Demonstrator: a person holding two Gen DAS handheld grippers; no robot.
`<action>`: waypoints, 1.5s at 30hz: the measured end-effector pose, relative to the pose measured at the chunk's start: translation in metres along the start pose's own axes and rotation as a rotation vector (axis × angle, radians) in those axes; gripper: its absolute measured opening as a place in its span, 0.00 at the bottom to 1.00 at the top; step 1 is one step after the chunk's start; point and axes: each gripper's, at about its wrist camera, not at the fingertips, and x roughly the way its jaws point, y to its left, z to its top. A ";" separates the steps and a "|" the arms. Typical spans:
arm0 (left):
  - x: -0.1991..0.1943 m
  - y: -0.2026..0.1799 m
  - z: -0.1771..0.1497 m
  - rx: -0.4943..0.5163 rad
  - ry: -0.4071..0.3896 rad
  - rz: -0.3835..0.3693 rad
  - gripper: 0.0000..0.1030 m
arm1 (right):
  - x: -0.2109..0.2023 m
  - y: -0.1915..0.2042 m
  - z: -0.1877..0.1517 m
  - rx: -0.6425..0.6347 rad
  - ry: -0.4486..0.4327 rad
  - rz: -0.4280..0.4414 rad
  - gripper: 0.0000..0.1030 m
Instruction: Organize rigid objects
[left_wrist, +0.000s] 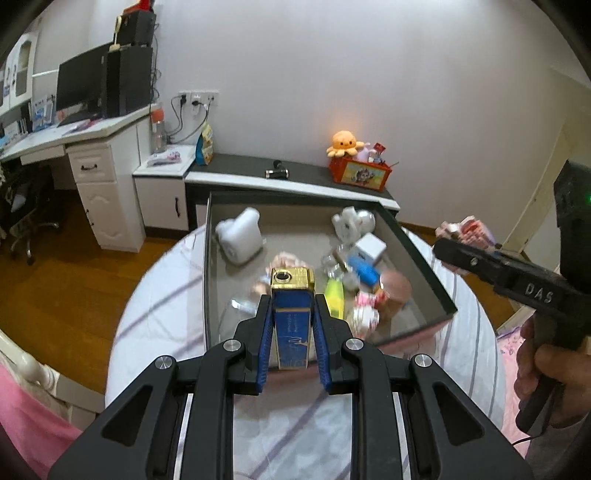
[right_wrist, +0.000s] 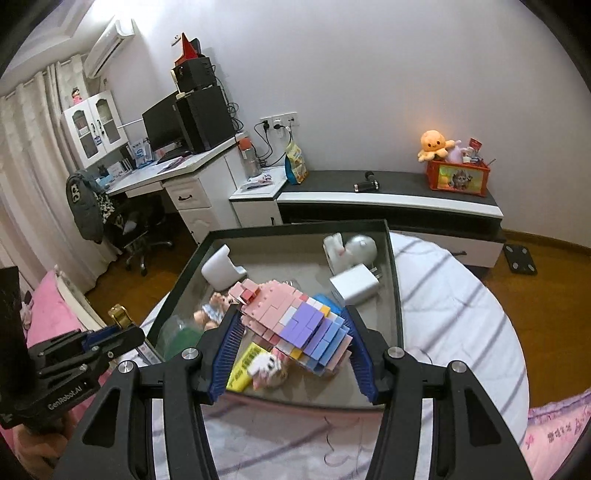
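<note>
Left gripper tilts down over the near edge of the dark-rimmed tray, jaws clamped on one blue bottle with a gold cap, held upright above the tray's near-left part. A hand shows at the right edge of the left view, wrapped round the right tool's handle.

Right gripper also points down at the tray's near edge, jaws part-spread and pressing both sides of one pink, purple and blue brick model, which is carried tilted over the tray's middle.

Lying in the tray below: one yellow box, one small pink-and-white figure, one doll. Farther in: one white charger block at the right wall. At the far corners: one white holder left, one white rabbit-shaped piece right. Some items are blurred in the left view; count uncertain.

Beyond the tray: a low black-topped cabinet with one orange toy bin.
</note>
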 end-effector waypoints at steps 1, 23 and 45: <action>0.001 0.000 0.004 0.000 -0.005 -0.001 0.20 | 0.002 0.000 0.003 -0.002 0.000 0.002 0.54; 0.044 -0.022 0.057 0.036 -0.018 0.038 0.47 | 0.047 -0.025 0.028 0.030 0.021 -0.024 0.83; -0.014 -0.026 0.008 -0.044 -0.084 0.272 1.00 | -0.006 -0.018 -0.004 0.043 -0.030 -0.003 1.00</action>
